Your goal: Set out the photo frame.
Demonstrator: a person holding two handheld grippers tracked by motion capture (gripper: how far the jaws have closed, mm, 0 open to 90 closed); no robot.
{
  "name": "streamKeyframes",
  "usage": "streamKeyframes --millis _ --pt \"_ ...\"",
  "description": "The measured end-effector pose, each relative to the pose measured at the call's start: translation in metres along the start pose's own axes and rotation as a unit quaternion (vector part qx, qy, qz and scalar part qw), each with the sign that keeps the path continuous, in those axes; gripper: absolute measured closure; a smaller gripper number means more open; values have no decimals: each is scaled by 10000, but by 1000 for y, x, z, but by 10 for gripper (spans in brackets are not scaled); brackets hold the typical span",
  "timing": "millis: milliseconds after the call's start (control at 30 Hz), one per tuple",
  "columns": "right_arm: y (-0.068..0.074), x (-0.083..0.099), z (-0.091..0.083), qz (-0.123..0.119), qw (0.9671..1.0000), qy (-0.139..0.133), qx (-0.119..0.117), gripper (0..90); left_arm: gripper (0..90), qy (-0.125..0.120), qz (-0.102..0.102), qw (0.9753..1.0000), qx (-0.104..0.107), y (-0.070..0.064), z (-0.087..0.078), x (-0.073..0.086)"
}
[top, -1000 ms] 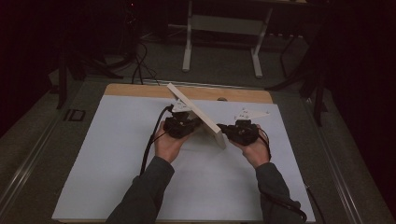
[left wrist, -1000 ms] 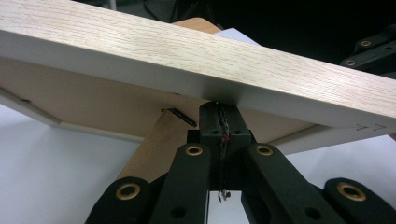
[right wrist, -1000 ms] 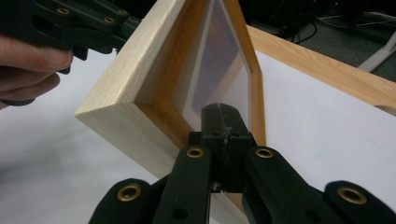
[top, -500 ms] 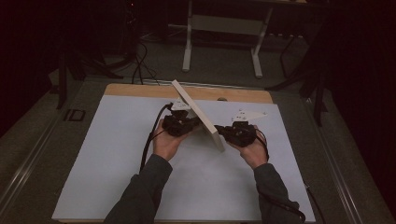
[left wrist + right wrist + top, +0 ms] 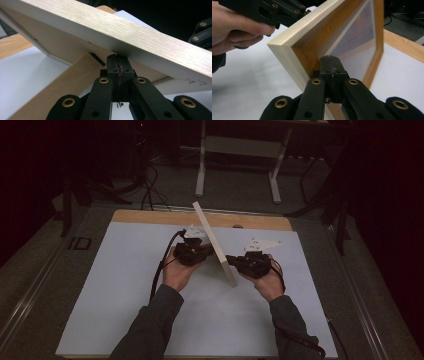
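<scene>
A person is standing at a worktop (image 5: 125,285) covered by a white sheet and is holding a wooden picture frame (image 5: 214,242) up between two hand-held tongs. The frame is tilting on edge above the middle of the worktop, its far end raised toward the back and its near corner low, close to the white sheet; whether that corner is touching the sheet cannot be told.

The left tongs (image 5: 201,251) are pressing against the frame's back from the left. In the left gripper view their jaws are standing closed together, with the tips of the left tongs (image 5: 117,58) butting up under the frame's pale side rail (image 5: 140,40), beside the brown backing board (image 5: 62,82). They appear to be pushing rather than pinching.

The right tongs (image 5: 233,261) are meeting the frame near its lower corner. In the right gripper view their jaws are also closed together, with the tips of the right tongs (image 5: 331,62) resting against the inner lip beside the glass (image 5: 359,45).

The likely risk is slipping: the frame seems to be squeezed between two closed tips, not clamped, so uneven pressure could let it pivot, drop onto the worktop, or strike its glass.
</scene>
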State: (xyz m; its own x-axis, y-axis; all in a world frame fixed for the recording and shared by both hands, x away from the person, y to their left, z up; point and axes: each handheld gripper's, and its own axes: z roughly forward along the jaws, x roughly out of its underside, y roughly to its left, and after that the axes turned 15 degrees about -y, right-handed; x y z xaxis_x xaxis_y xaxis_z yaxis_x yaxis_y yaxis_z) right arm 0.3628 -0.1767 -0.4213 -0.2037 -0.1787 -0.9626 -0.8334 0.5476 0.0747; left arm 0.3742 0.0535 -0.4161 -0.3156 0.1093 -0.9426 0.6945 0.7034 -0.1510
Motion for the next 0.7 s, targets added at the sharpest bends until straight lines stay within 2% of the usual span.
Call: streamKeyframes --millis 700 --pt "12 -3 16 -59 9998 17 -178 900 900 -7 0 10000 26 6 -6 6"
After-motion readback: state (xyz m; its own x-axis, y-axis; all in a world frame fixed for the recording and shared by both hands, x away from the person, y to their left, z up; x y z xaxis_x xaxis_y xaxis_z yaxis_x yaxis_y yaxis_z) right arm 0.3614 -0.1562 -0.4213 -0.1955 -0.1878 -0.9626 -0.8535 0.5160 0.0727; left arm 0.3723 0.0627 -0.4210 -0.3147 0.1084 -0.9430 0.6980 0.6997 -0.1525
